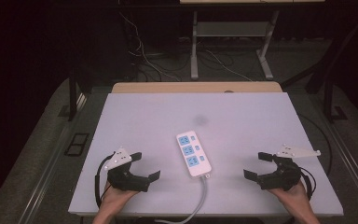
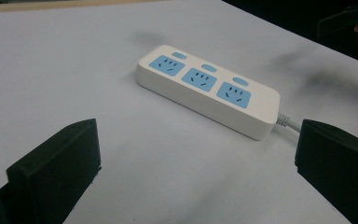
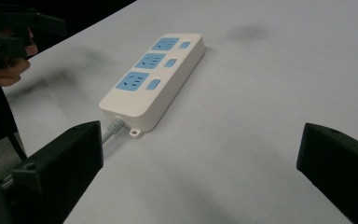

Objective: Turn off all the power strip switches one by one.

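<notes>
Power strip (image 1: 193, 153): white, three blue sockets, grey cord.

surface (image 1: 242, 107): a pale, matt white board, rectangular, with a strip of light wood showing along its far edge
marks: a faint dark smudge (image 1: 200, 120) on the board, beyond the far end of the strip
power strip (image 1: 193, 153): white, three blue sockets each with a small blue switch beside it, lying flat near the middle, slightly askew
cord (image 1: 201, 196): pale grey, leaving the strip's near end and running off the near edge
</notes>
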{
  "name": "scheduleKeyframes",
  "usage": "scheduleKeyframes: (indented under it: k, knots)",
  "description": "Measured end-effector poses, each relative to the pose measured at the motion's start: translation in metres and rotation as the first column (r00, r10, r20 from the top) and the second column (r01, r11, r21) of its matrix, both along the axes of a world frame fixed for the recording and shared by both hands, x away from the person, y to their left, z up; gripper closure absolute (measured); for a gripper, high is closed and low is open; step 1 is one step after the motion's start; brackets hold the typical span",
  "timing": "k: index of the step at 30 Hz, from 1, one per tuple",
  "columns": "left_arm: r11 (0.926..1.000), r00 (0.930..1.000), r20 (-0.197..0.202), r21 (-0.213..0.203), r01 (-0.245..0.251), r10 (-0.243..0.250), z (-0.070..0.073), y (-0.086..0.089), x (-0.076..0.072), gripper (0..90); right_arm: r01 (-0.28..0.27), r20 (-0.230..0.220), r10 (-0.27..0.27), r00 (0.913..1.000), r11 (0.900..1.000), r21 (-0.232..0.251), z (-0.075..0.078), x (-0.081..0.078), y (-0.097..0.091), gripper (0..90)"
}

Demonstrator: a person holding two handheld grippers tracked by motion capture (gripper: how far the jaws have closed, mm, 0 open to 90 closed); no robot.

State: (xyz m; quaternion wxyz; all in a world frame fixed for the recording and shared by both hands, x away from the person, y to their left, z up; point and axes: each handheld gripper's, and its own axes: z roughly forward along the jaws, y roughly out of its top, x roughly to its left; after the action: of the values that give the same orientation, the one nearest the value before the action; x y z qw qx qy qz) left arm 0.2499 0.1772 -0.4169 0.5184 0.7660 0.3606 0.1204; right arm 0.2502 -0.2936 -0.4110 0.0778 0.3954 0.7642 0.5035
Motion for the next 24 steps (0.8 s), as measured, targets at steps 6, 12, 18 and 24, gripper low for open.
scheduleKeyframes:
  k: [6, 12, 18, 24]
  knots:
    - [1.0000, 1.0000, -0.007, 0.002, 0.005, -0.005, -0.0004, -0.0001, 0.0000, 0.0, -0.002, -0.005, 0.002, 1.0000, 1.0000, 0.002, 0.0003, -0.0004, 0.0002, 0.0]
    - [0.9999, 0.9999, -0.007, 0.007, 0.010, -0.010, 0.0000, -0.0012, -0.0004, 0.0, -0.003, -0.014, 0.003, 0.9999, 1.0000, 0.006, 0.0001, -0.0006, 0.0006, 0.0]
    - [0.9996, 0.9996, -0.018, 0.018, 0.021, -0.020, 0.0008, -0.0036, -0.0001, 0.0, -0.003, -0.021, 0.003, 0.9998, 1.0000, -0.002, -0.0014, -0.0005, 0.0021, 0.0]
    - [0.9989, 0.9990, -0.024, 0.027, 0.039, -0.038, 0.0036, -0.0045, 0.0011, 0.0, -0.001, -0.021, 0.001, 0.9998, 1.0000, -0.004, -0.0017, -0.0004, 0.0022, 0.0]
